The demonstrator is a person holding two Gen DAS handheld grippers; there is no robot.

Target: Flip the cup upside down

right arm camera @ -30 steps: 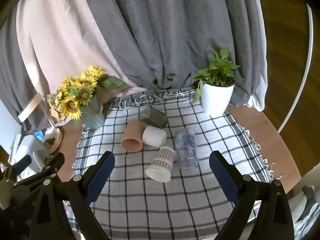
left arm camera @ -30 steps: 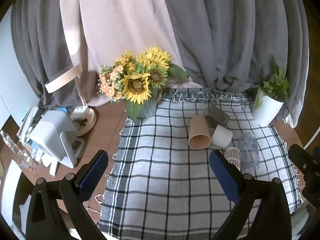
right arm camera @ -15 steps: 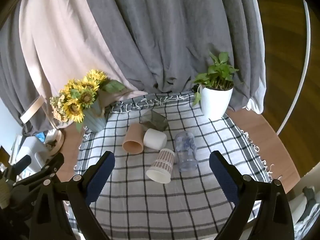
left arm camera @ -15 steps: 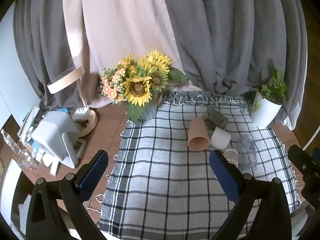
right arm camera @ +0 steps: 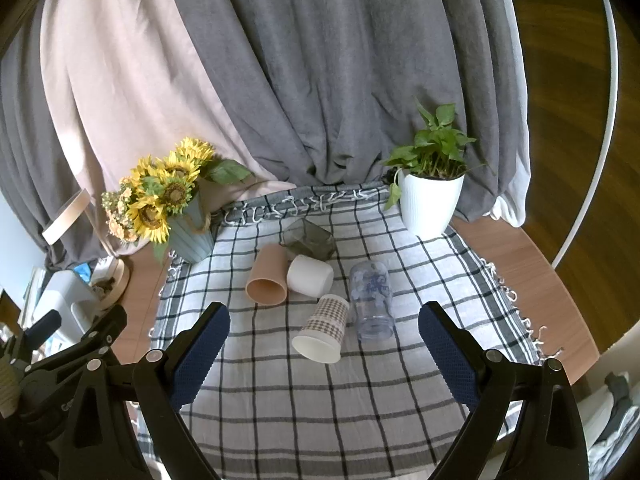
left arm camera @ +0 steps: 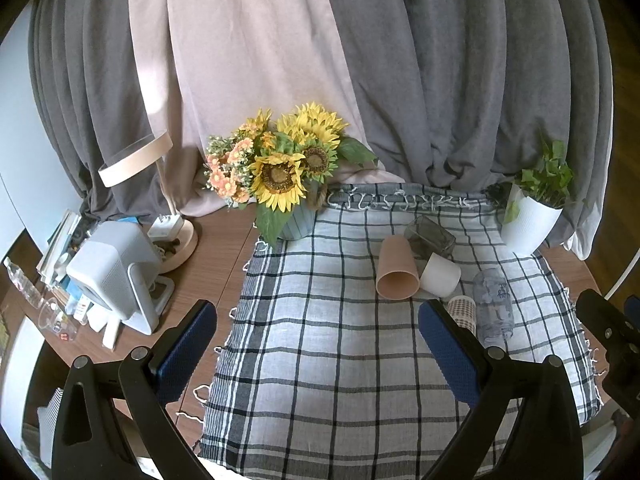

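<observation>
Several cups lie on their sides on a checked cloth [right arm camera: 280, 392]: a tan cup [right arm camera: 267, 276] [left arm camera: 397, 269], a white cup [right arm camera: 310, 276] [left arm camera: 440, 274], a houndstooth paper cup [right arm camera: 322, 330] [left arm camera: 462, 312], a clear printed glass [right arm camera: 372, 300] [left arm camera: 493, 306] and a dark glass cup [right arm camera: 308, 239] [left arm camera: 430, 236]. My right gripper [right arm camera: 324, 358] is open and empty, held above the cloth short of the cups. My left gripper [left arm camera: 318, 354] is open and empty, over the cloth to the left of the cups.
A sunflower vase [left arm camera: 286, 184] [right arm camera: 176, 208] stands at the cloth's back left. A white plant pot [right arm camera: 430, 200] [left arm camera: 528, 220] stands at the back right. A lamp [left arm camera: 160, 184] and a white appliance [left arm camera: 116, 276] sit on the wooden table [left arm camera: 212, 264] at left. Curtains hang behind.
Both grippers have drawn back and up a little, so the cups look smaller and farther. The cups have not moved. Both grippers stay open.
</observation>
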